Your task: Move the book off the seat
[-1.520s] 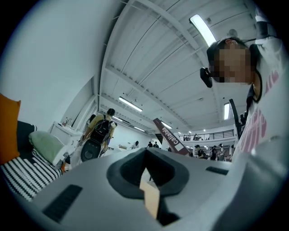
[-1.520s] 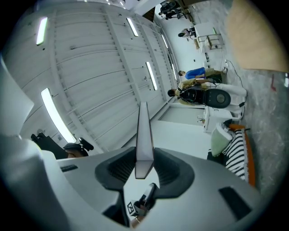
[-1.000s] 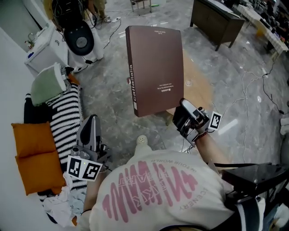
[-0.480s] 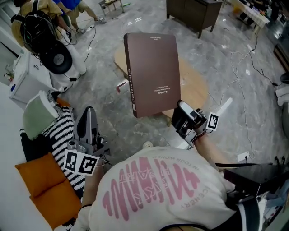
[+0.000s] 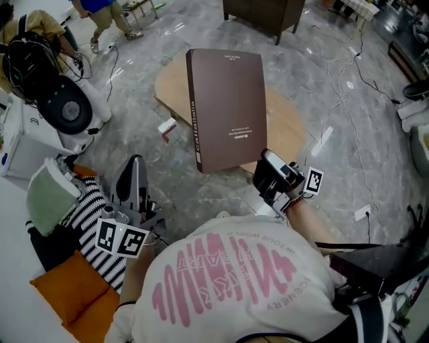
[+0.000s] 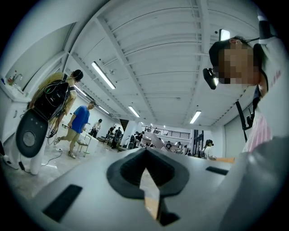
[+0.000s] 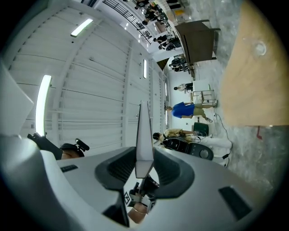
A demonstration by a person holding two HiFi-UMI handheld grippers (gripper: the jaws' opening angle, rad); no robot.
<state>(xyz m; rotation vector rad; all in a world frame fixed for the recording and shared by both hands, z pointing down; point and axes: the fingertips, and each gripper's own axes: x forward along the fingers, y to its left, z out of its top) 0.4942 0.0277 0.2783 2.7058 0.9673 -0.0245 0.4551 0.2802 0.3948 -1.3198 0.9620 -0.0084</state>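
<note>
A large brown book [image 5: 228,107] stands upright in the air over the round wooden table [image 5: 285,127]. My right gripper [image 5: 266,173] is shut on its lower right corner. In the right gripper view the book [image 7: 143,131] shows edge-on as a thin slab rising from between the jaws of the right gripper [image 7: 144,164], with the table [image 7: 262,67] at the upper right. My left gripper [image 5: 134,167] hovers at the left, beside the sofa's striped blanket [image 5: 90,201], with its fingers together. In the left gripper view the left gripper [image 6: 145,153] holds nothing and points out across the room.
The sofa at the lower left carries an orange cushion [image 5: 67,295] and a green cushion [image 5: 45,201]. A white machine with a black disc [image 5: 67,110] stands by it. A dark cabinet [image 5: 258,13] is beyond the table. Cables [image 5: 348,74] lie on the marble floor. A person [image 5: 100,13] walks at the far left.
The view has swung from the sofa toward the round table, which now lies under the book. The book stays clamped in the right gripper. The left gripper has come along, away from the cushions.
</note>
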